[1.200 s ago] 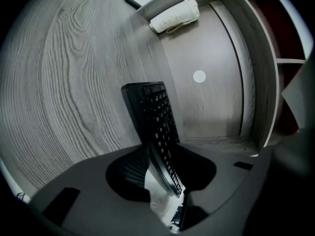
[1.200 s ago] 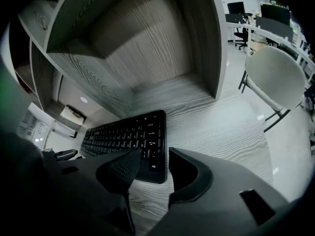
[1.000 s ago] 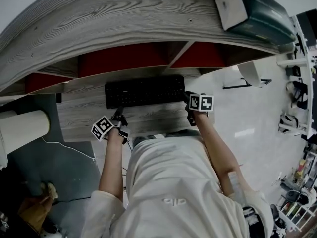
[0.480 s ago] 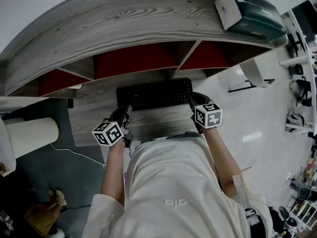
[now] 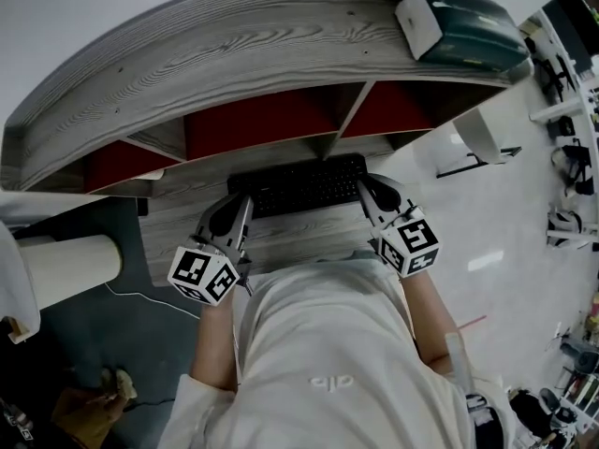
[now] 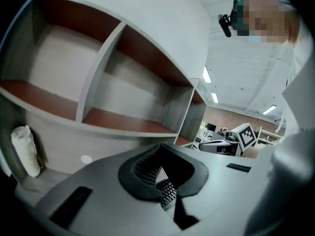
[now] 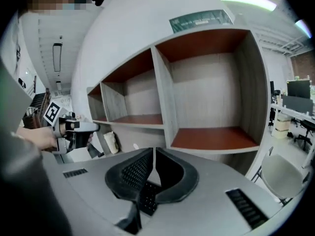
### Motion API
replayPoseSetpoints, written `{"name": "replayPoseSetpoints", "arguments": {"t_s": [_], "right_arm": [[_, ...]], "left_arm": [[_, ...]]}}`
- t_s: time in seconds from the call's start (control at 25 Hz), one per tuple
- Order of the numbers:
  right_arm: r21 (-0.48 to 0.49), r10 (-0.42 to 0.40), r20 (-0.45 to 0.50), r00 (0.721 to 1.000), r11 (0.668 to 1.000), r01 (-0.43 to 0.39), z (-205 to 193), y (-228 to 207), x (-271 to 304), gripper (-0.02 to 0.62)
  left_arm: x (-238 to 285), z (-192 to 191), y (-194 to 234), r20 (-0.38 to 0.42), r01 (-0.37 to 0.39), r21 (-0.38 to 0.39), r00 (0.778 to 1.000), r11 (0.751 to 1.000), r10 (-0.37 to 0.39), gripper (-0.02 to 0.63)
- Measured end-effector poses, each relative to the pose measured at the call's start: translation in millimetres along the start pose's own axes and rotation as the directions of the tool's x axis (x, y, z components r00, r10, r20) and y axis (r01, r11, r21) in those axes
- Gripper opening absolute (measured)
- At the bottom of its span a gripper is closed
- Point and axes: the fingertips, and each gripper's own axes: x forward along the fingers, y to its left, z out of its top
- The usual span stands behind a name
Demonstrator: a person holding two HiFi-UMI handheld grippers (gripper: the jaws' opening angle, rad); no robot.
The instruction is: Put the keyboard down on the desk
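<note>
The keyboard (image 5: 301, 183) sits lengthwise by the desk's (image 5: 173, 224) far edge, just before the red-backed shelf unit (image 5: 262, 120). From overhead I cannot tell whether it rests on the wood or hangs above it. The left gripper (image 5: 246, 202) is clenched on its left end. The right gripper (image 5: 364, 191), whose jaws have just been closing, grasps its right end. Each gripper view shows only a small patch of keys between the jaws. The person's torso (image 5: 328, 344) hides the desk's near edge.
</note>
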Motion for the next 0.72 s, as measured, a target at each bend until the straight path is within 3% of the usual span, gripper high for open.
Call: {"name": "replayPoseSetpoints", "arguments": {"t_s": [0.2,0.72], "right_arm": [[-0.086,0.013,0.104,0.995,0.996,-0.004,43,18,-21,0.043],[-0.185,0.086,0.233,0.969,0.982,-0.042,90,52,-51,0.044]], "left_arm": [[-13,43,-21,0.109,-0.028,0.116,0.994,0.993,0.015,0.015],[-23,71,-66,0.184,0.043,0.233,0.979,0.971,-0.088,0.015]]}}
